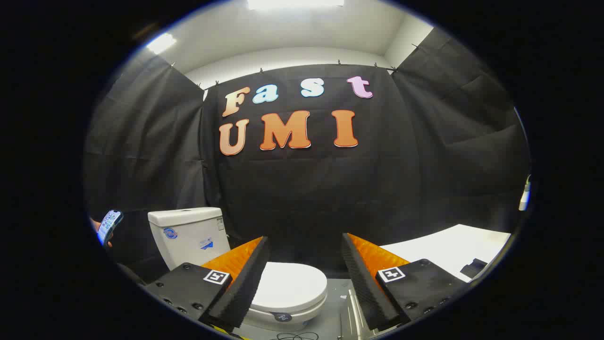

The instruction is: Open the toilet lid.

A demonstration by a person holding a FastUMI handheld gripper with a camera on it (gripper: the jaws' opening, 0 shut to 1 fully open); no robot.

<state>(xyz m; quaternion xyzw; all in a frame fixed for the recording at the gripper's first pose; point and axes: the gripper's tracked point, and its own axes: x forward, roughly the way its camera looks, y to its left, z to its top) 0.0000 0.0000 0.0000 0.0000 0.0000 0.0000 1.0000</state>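
Observation:
A white toilet sits low and ahead of me, with its tank (188,234) behind my left finger. Its white lid (289,286) lies flat and closed on the bowl, showing between and just beyond my fingers, nearer the left one. My gripper (304,245) is open, with a wide gap and nothing held between the fingers. It hovers above and short of the lid, not touching it.
Black cloth walls surround the booth on three sides. A white table (448,250) with a small dark object (473,267) stands beyond my right finger. A hand holding a phone (109,226) is left of the tank. Cables (297,335) lie on the grey floor below.

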